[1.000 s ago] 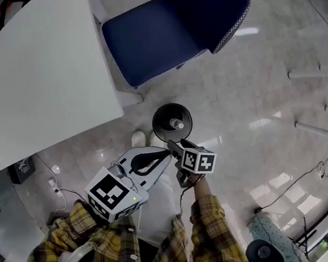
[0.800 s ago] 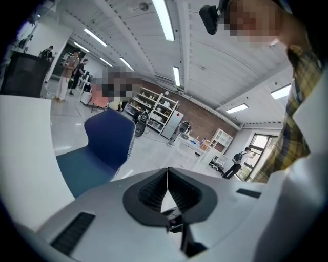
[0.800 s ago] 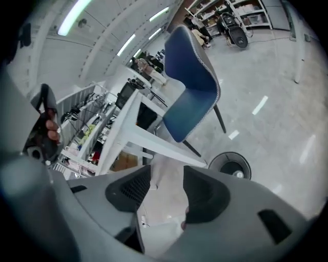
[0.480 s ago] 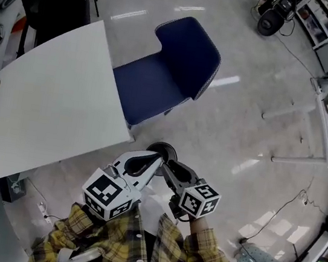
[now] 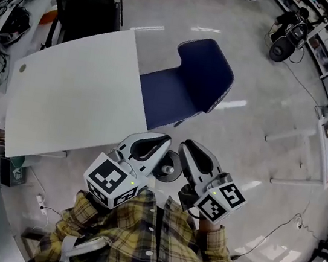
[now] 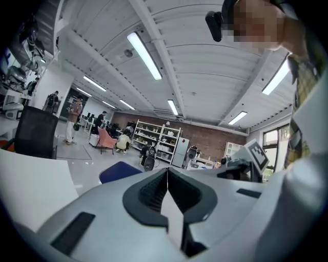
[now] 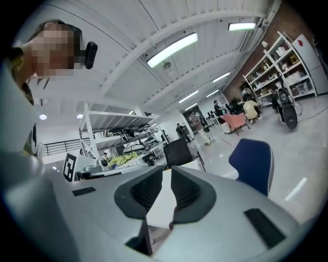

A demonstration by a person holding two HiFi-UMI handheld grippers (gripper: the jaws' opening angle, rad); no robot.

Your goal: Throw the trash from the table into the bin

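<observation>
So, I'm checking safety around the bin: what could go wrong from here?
The bin stands low and close in front of the person, so a step forward could kick it over. A cable trails along the floor on the right and looks like a trip hazard.

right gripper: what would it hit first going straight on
Probably the white table, seen straight ahead through the right gripper's empty jaws, which have just been closing; depth is unclear, it may pass above.
</observation>
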